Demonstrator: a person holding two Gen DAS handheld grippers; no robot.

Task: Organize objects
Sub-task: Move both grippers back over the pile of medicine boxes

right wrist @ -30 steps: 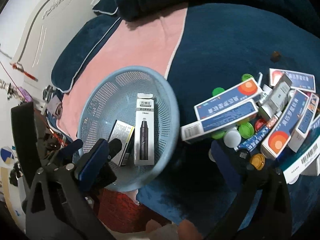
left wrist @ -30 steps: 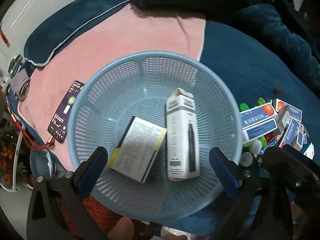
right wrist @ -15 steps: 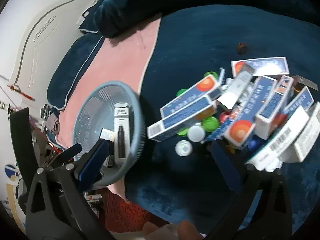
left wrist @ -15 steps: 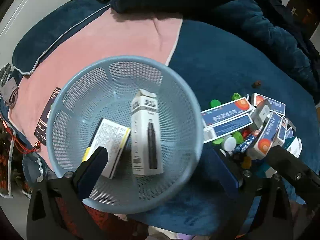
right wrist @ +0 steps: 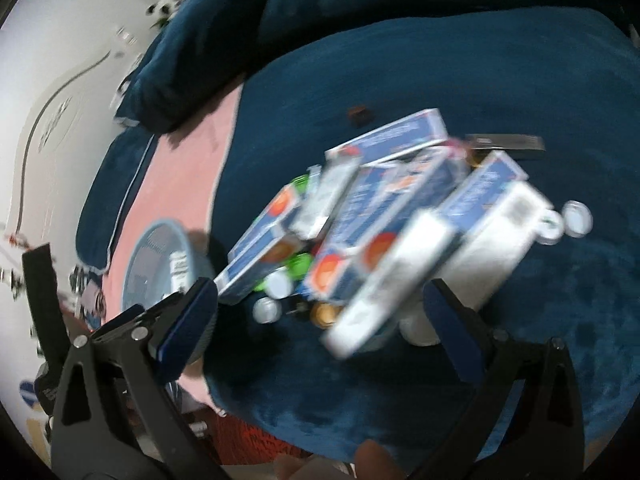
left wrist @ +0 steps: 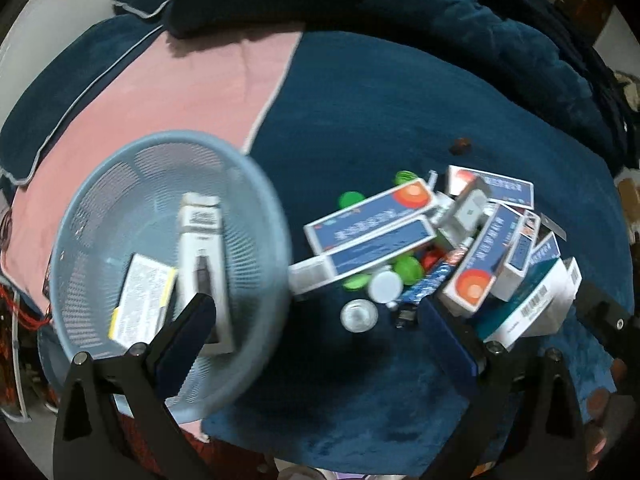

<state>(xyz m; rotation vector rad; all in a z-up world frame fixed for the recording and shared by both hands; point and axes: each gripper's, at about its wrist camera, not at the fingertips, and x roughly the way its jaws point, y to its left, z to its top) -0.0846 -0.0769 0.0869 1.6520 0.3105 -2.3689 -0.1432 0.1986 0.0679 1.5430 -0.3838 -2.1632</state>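
Both grippers are spread wide and carry nothing. The right gripper (right wrist: 320,316) hangs just over the near edge of the heap of boxes (right wrist: 400,216), its blue pads either side of a long white box (right wrist: 384,284) that sticks out toward it. That box lies slantwise, its long axis running from the near left up to the far right, so the pads do not yet stand square across its narrow width. The view from this gripper is smeared, so I cannot tell how close the pads are to the cardboard.

The left gripper (left wrist: 316,332) hovers further left, between the pale blue basket (left wrist: 256,176) and the same heap (left wrist: 460,240). Its left pad shows in front of the basket's inside, its right pad near the heap's front corner. Under its gap lie a few loose bottle caps (left wrist: 359,315) on the dark blue blanket (left wrist: 360,100).

The basket sits where the pink sheet (left wrist: 180,88) meets the blanket, and already holds a tall white box (left wrist: 200,248) and a yellow-edged box (left wrist: 142,300) lying flat. The heap lies to the basket's right, just beside it. By my reckoning the right hand is the nearer to the boxes, and the next box must travel leftward to the basket.
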